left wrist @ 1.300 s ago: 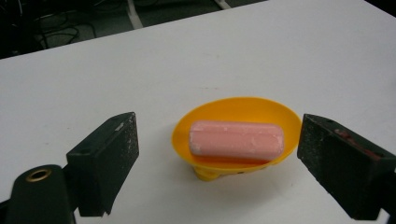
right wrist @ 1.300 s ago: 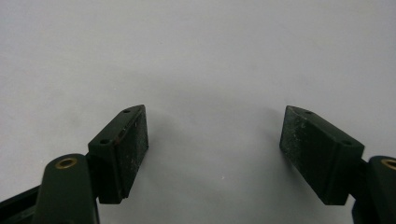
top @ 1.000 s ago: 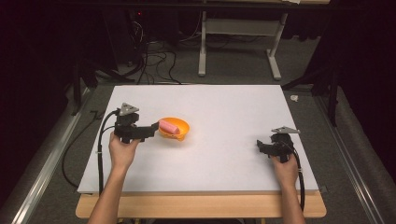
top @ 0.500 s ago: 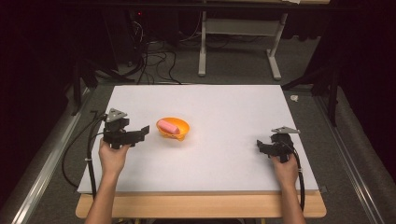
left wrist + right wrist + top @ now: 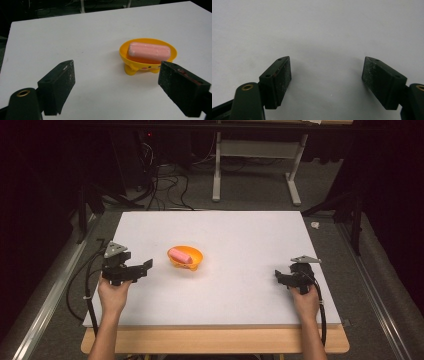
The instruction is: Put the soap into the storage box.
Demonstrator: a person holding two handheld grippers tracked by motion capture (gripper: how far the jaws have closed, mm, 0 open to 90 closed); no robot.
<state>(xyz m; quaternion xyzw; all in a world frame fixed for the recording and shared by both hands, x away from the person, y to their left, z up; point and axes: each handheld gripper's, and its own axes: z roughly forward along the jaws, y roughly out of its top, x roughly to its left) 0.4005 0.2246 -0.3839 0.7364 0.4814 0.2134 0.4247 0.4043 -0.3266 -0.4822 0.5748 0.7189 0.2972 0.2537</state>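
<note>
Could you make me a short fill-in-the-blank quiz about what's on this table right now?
1. The pink soap bar lies in a small dish coloured ____.
2. The dish stands nearer the person's ____ gripper.
3. Between the right gripper jaws there is ____.
4. The table top is coloured ____.

Missing words: yellow; left; nothing; white

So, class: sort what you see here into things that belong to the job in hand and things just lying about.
Job in hand:
pink soap bar
yellow soap dish
left gripper, open

Lying about:
small white scrap on the floor
cables beyond the table
</note>
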